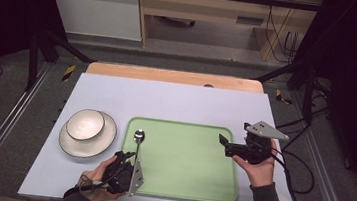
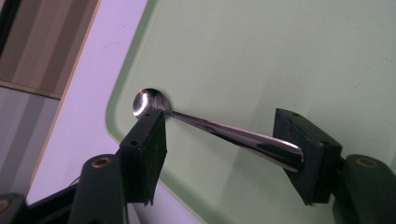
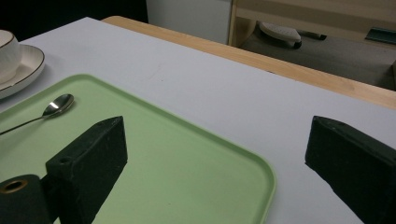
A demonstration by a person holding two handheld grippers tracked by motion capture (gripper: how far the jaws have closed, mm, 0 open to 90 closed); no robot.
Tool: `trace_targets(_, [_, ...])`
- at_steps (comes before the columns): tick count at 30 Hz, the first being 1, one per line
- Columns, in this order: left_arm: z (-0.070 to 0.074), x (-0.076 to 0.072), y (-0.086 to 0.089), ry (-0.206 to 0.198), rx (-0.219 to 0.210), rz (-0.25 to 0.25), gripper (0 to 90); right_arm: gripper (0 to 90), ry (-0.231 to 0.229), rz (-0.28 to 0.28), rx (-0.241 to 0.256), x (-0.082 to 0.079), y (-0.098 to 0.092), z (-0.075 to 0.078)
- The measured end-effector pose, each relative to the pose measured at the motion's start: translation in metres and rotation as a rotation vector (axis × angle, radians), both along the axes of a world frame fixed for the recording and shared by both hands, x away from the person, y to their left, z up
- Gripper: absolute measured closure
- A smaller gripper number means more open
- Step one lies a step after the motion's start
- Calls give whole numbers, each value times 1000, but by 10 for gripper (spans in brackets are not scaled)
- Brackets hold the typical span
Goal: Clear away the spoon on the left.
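At the near left corner of the green tray [image 1: 185, 156], my left gripper [image 1: 126, 168] has its jaws spread wide around the spoon [image 1: 138, 139], which lies on the tray, handle between them, ungripped. Next, I judge, I close on the handle. My right gripper [image 1: 225, 144] hovers open and empty at the tray's right edge.

Glossy metal spoon [image 2: 224, 133], matt tray [image 1: 185, 161]

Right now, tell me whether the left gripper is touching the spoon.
Touching. In the left gripper view, the spoon's handle end presses against one pad of the left gripper, though the jaws stand wide.
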State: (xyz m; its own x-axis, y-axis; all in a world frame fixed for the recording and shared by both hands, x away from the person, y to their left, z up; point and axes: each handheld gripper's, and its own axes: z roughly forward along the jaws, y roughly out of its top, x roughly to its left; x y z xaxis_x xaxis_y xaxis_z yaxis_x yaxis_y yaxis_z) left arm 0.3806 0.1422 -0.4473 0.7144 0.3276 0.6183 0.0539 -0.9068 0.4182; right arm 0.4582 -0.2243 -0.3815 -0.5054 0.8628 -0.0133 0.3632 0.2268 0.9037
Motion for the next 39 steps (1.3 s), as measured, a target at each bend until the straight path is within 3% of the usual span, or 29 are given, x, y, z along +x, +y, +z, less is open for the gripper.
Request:
trace_targets(25, [4,5,0,65,-16,8,146,37,-4,-15,0,0,-1,1])
trace_targets(39, [9,4,1,89,-52,3,132,34,1,-18,3,-1,-1,1])
